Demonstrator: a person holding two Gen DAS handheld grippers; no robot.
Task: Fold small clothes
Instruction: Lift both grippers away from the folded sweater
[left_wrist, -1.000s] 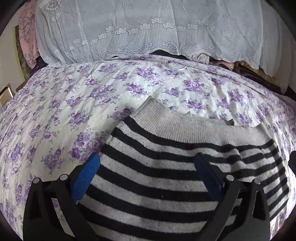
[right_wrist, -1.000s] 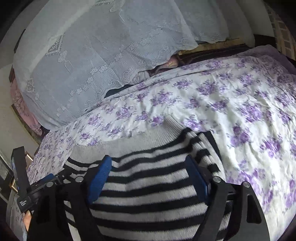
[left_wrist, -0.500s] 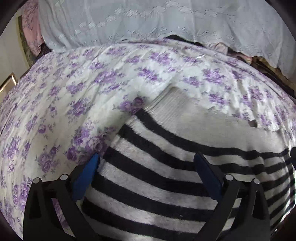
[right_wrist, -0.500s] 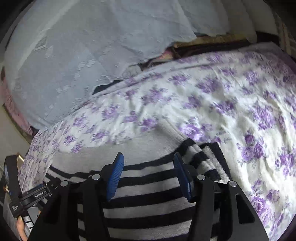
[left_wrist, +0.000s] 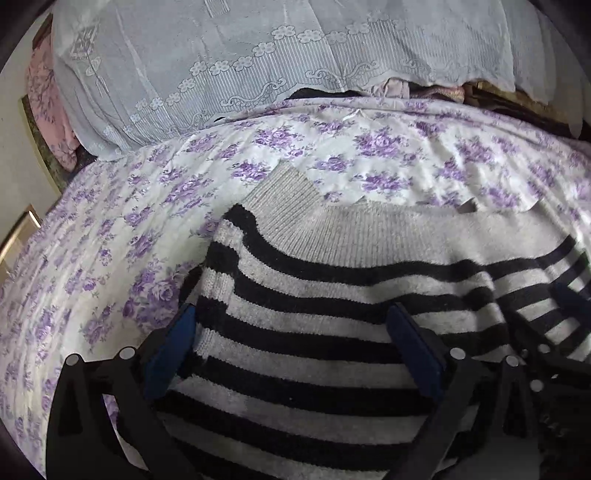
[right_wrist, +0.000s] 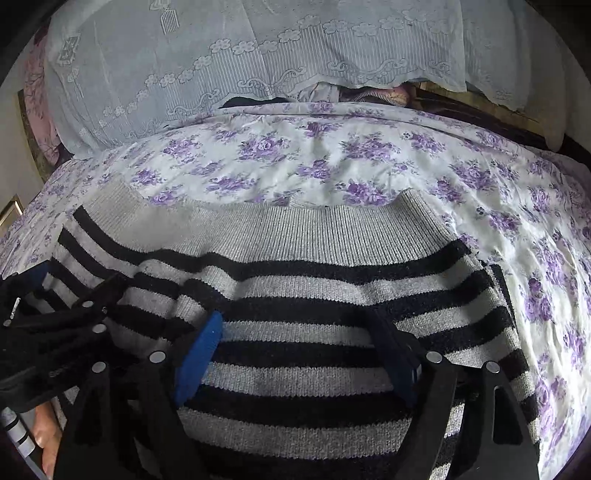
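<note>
The striped sweater (right_wrist: 295, 295) lies flat on the floral bedsheet (right_wrist: 332, 166), ribbed hem farthest away. The left tongs (left_wrist: 291, 332) and right tongs (right_wrist: 299, 339) hover wide apart over it, gripping nothing. Likely step: choosing a hold; next, pinch the edges and fold.

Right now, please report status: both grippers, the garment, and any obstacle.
Left gripper open, right gripper open, both over the striped sweater. Sweater lies on the floral bedsheet, ribbed hem away from cameras. Nothing in the way.
</note>
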